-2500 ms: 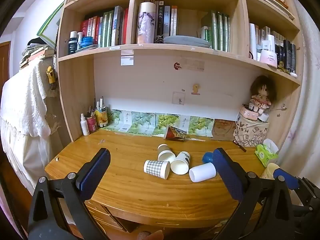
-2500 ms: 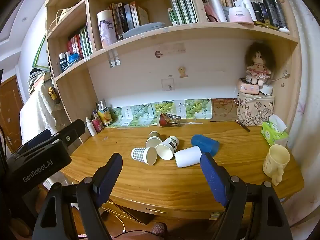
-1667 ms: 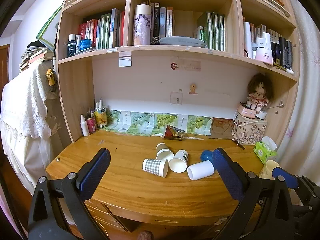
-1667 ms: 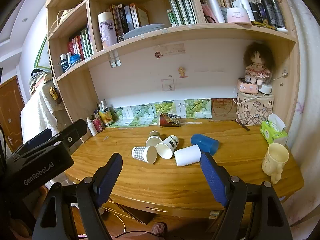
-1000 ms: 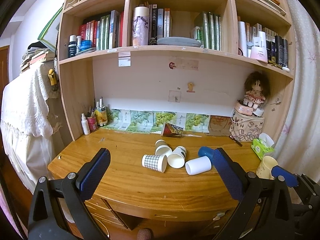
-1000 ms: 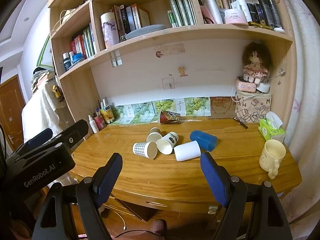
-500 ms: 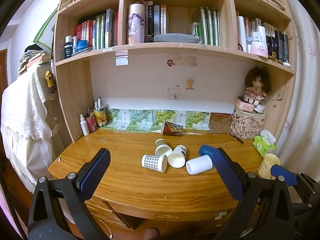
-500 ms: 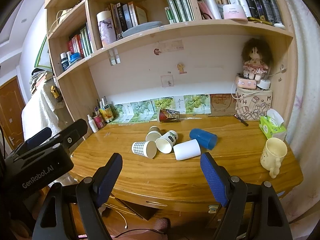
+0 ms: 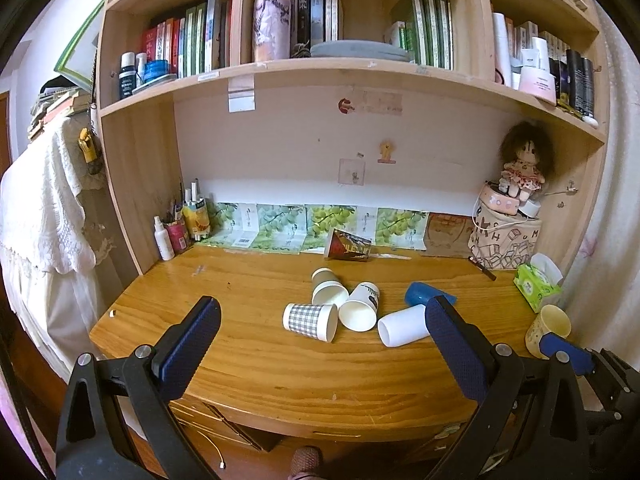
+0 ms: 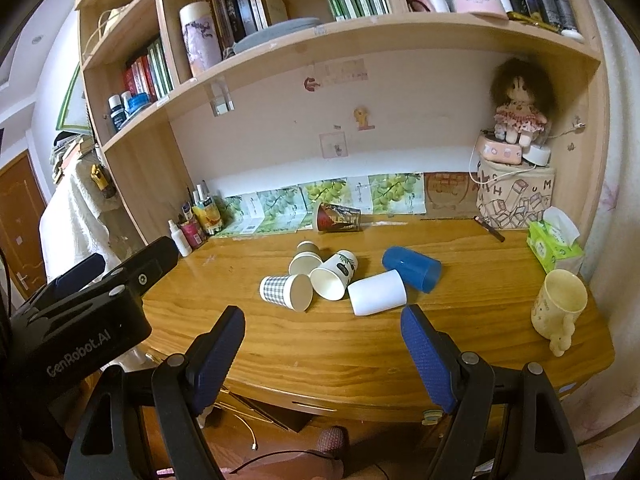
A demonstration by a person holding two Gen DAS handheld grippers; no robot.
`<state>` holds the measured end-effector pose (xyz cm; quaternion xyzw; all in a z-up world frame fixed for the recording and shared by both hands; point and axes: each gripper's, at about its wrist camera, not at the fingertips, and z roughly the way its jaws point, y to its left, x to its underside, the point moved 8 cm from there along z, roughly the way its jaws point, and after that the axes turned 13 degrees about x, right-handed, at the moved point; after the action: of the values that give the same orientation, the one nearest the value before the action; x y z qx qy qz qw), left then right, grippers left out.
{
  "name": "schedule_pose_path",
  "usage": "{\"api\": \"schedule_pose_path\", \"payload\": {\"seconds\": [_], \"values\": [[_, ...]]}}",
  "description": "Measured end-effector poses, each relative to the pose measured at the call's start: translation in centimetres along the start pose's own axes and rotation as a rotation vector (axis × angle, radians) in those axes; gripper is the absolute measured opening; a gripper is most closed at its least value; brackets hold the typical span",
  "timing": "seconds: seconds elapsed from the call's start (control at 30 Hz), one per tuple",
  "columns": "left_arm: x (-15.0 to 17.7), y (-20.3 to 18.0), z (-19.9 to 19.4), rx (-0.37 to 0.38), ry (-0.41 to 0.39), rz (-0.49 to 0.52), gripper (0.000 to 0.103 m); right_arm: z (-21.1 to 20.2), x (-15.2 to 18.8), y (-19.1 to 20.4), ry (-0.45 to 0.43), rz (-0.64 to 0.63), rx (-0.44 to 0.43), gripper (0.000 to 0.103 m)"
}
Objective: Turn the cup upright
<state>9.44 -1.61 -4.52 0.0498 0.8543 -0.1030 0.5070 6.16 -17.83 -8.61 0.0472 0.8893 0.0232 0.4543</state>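
On the wooden desk [image 10: 400, 344], six cups lie on their sides in a cluster. Landmark: the white cup [image 10: 377, 293] [image 9: 402, 325]. Touching it behind: the blue cup [image 10: 412, 268]. Just to its left: a leaf-print paper cup [image 10: 334, 274], then a checked paper cup [image 10: 286, 292]; behind those, a brown paper cup [image 10: 305, 258]. Well behind: a dark printed cup [image 10: 336, 216] near the wall. Well to the right stands a cream mug [image 10: 558, 306], upright. The left gripper [image 9: 320, 344] and right gripper [image 10: 324, 354] hover spread apart, empty, short of the cluster.

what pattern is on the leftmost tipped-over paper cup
A dark-and-white check pattern on the paper cup, clearest in the right wrist view.
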Motion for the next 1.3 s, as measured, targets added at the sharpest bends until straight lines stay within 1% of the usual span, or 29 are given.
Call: {"api": "schedule_pose_path", "payload": {"seconds": [0.4,0.67,0.83,1.03,1.1,1.3], "values": [[-1.1,1.7,4.3,0.008,0.041,-0.04,0.102,4.2,-1.6,0.9,0.046,-0.029,0.003,0.081],[-2.6,3.3,8.0,0.013,0.069,-0.072,0.102,7.6,-3.4,2.3,0.077,-0.08,-0.027,0.081],[-3.7,4.6,10.5,0.011,0.104,-0.085,0.102,10.0,-5.1,3.6,0.1,-0.129,-0.059,0.081],[-5.0,6.7,12.7,0.016,0.127,-0.105,0.102,12.7,-7.2,5.9,0.139,-0.212,-0.106,0.081],[-5.3,7.4,13.5,0.02,0.136,-0.111,0.102,13.5,-7.9,6.6,0.142,-0.242,-0.106,0.081],[-5.7,10.2,16.1,0.044,0.169,-0.153,0.102,16.3,-10.4,8.9,0.107,-0.414,-0.094,0.081]]}}
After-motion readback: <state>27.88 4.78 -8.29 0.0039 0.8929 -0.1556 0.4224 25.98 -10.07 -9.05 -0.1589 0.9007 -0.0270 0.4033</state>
